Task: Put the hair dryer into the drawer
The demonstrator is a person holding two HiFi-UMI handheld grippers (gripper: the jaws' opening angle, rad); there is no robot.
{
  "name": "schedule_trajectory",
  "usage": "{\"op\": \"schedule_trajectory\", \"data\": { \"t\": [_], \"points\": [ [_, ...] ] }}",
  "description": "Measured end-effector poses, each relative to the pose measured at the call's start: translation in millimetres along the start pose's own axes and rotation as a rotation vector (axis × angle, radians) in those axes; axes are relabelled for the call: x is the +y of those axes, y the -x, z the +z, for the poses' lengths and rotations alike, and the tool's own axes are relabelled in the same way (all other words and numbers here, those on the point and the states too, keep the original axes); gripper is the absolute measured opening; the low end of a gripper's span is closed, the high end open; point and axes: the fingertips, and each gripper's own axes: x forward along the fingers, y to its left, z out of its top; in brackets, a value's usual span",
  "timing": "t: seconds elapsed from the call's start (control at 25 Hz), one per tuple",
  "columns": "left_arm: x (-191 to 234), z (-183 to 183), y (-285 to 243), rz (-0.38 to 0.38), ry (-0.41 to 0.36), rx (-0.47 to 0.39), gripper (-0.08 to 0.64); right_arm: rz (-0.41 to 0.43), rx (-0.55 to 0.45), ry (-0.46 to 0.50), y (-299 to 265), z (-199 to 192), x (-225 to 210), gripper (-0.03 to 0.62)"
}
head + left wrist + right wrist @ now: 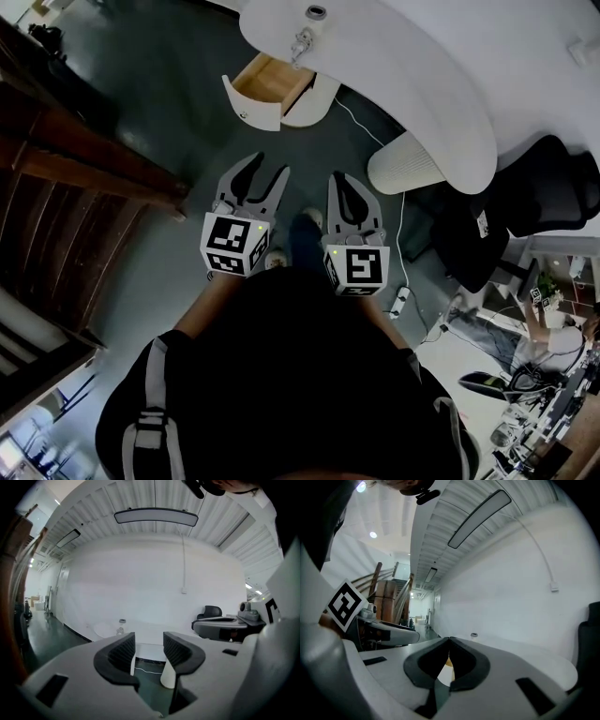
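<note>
The white curved desk [422,75] stands ahead of me, and its drawer [272,82] is pulled open with its wooden inside bare. On the desk top just above the drawer lies a small white and silver object [305,37], apparently the hair dryer; it is also small and far off in the left gripper view [121,627]. My left gripper [270,173] [149,641] is open with nothing between its jaws. My right gripper [340,178] [449,640] is shut and empty, its tips touching. Both hang side by side over the dark floor, well short of the desk.
A white round desk pedestal [405,164] stands right of the drawer, with a cable [403,239] running down to a power strip [400,302]. A black office chair [548,192] is at the right. Dark wooden stairs [75,169] fill the left side.
</note>
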Motion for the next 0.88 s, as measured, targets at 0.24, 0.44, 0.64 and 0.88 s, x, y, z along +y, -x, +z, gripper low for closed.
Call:
{"op": "schedule_trajectory", "data": {
  "t": [0.24, 0.44, 0.64, 0.88],
  "points": [
    [10, 4, -29, 0.006, -0.006, -0.01, 0.19, 0.02, -0.016, 0.008, -29, 0, -13, 0.021],
    [26, 12, -64, 0.018, -0.01, -0.014, 0.19, 0.044, -0.026, 0.023, -66, 4, -34, 0.021],
    [48, 25, -105, 0.042, -0.002, -0.009, 0.193, 0.063, -0.025, 0.023, -116, 10, -63, 0.021],
    [70, 40, -160, 0.071, 0.012, 0.001, 0.195, 0.117, -0.011, 0.028, -179, 17, -95, 0.021]
  ]
}}
